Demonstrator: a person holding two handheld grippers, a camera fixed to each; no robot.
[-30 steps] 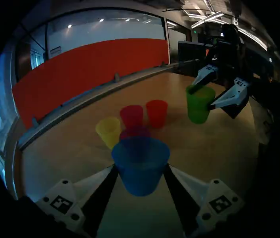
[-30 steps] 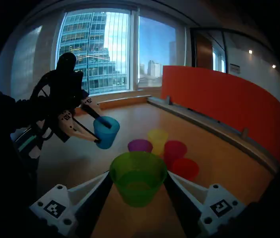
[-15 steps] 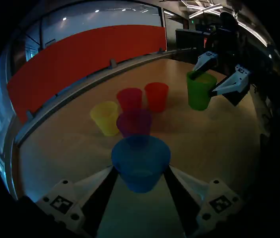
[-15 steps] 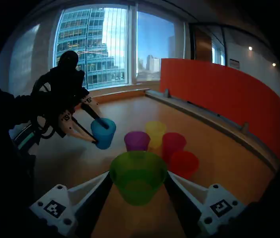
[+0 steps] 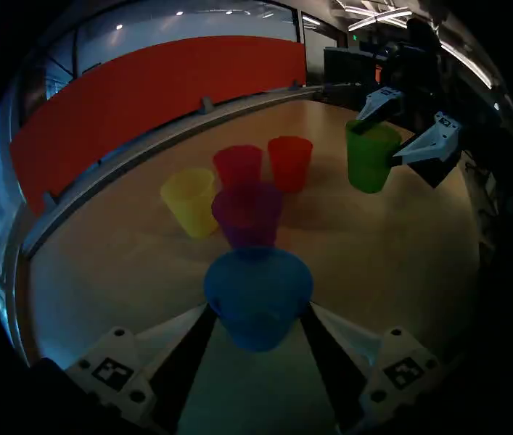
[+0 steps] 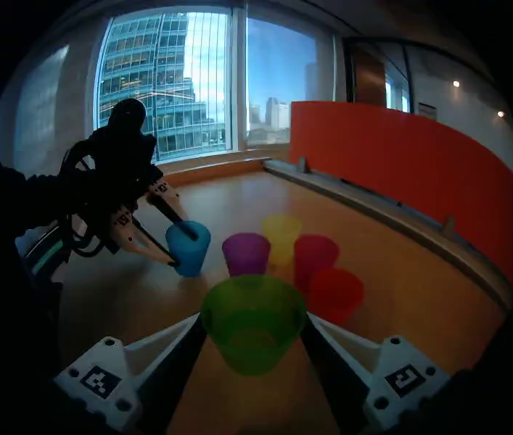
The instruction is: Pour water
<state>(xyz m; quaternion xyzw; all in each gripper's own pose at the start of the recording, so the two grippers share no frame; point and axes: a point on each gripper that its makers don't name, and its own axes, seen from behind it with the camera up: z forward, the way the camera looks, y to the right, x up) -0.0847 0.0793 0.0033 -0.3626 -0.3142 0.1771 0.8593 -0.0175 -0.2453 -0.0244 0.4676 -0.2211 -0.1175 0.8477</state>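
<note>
Two cups were gripped: the blue cup (image 5: pixel 257 293) clamped between the fingers of the left gripper (image 5: pixel 257 310), the green cup (image 6: pixel 253 330) clamped in the right gripper (image 6: pixel 254 319). From the blue cup, a purple cup (image 5: pixel 247 214), a yellow cup (image 5: pixel 189 199), a crimson cup (image 5: pixel 239 165) and a red cup (image 5: pixel 289 161) stood clustered on the wooden table (image 5: pixel 372 246) at twelve o'clock, with the green cup off at two o'clock.

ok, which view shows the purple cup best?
Right gripper view: the purple cup is well lit and almost wholly clear. Left gripper view shows it dimmer, its base hidden behind the blue cup.
</note>
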